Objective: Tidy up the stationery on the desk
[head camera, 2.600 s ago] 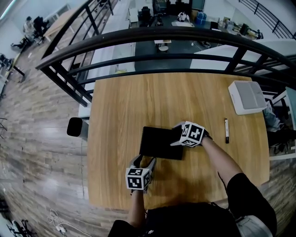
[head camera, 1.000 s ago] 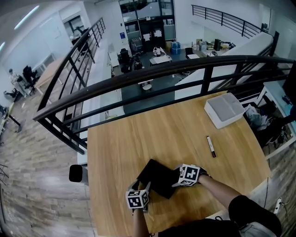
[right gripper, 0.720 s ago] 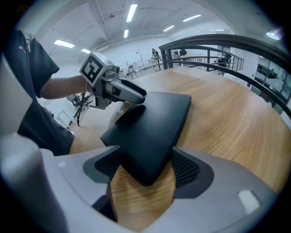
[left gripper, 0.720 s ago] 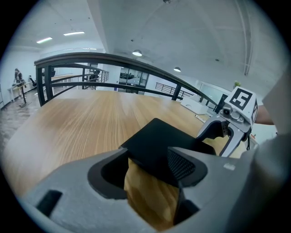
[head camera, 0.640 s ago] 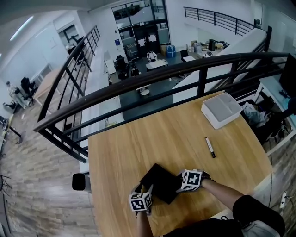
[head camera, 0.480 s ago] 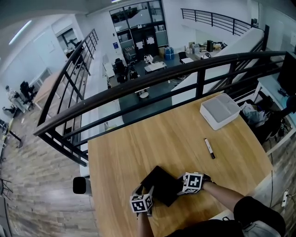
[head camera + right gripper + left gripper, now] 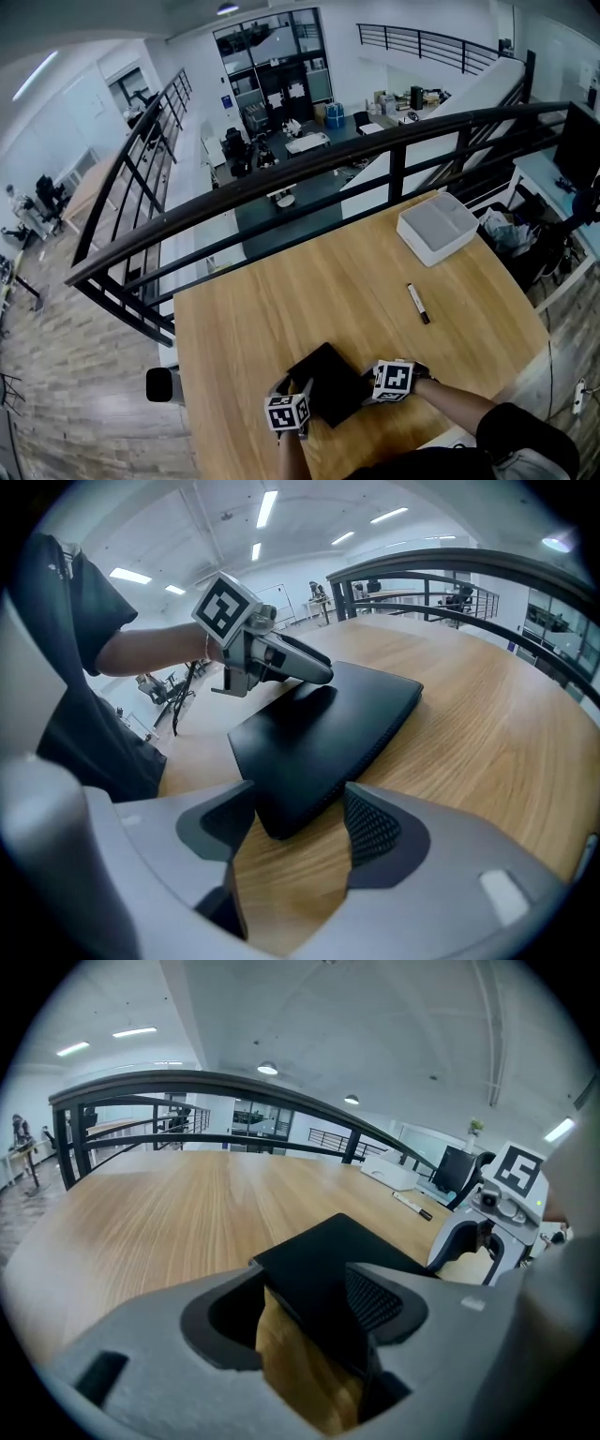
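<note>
A black notebook (image 7: 323,382) lies cornerwise on the wooden desk (image 7: 281,309), near its front edge. My left gripper (image 7: 298,388) is at the notebook's near left corner. In the left gripper view that corner (image 7: 328,1251) sits between the jaws of the left gripper (image 7: 314,1283), against the right pad. My right gripper (image 7: 367,380) is at the right corner. Its jaws have just been closing a little, and in the right gripper view they stand apart, with the notebook's corner (image 7: 328,724) just ahead of the right gripper (image 7: 298,808), untouched.
A black marker (image 7: 417,304) lies on the desk to the right. A white box (image 7: 437,227) sits at the far right corner. A black railing (image 7: 309,183) runs behind the desk. A dark round object (image 7: 159,384) stands off the desk's left edge.
The notebook has turned from square with the desk edge to cornerwise and has slid slightly nearer. Both grippers stayed at its corners. The head view has tipped up.
</note>
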`<state>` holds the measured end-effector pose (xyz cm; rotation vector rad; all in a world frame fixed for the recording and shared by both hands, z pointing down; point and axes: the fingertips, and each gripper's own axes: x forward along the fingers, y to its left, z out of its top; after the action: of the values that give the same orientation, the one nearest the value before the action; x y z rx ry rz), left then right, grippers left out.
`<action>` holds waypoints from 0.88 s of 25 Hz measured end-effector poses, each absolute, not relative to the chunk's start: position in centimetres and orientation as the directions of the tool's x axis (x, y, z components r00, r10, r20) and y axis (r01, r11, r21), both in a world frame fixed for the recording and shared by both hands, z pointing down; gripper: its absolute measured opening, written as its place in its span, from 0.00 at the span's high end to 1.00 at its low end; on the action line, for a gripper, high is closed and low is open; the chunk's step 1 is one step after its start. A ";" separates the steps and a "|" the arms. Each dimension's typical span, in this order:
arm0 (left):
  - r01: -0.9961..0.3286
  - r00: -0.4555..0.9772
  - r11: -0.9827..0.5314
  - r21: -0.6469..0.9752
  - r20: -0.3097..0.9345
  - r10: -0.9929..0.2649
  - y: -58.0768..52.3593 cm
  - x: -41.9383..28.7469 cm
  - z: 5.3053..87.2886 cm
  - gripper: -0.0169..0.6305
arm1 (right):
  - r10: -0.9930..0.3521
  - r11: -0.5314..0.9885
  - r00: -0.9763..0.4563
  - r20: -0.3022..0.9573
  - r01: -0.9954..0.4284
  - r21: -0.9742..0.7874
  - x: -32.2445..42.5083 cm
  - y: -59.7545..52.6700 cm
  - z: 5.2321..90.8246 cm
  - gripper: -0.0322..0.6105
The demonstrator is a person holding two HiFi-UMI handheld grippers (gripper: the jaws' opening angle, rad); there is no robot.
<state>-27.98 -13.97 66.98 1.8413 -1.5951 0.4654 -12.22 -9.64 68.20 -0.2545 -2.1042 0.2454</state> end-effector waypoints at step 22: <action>-0.963 0.249 -0.118 0.242 0.636 -0.730 -15.0 -24.7 66.6 0.57 | 0.336 0.939 -0.481 0.810 0.100 -0.329 -9.6 -6.7 67.9 0.55</action>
<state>-24.74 -14.97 66.65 1.9088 -1.5388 0.4864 -9.57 -6.67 67.86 -0.3101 -2.0673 0.2895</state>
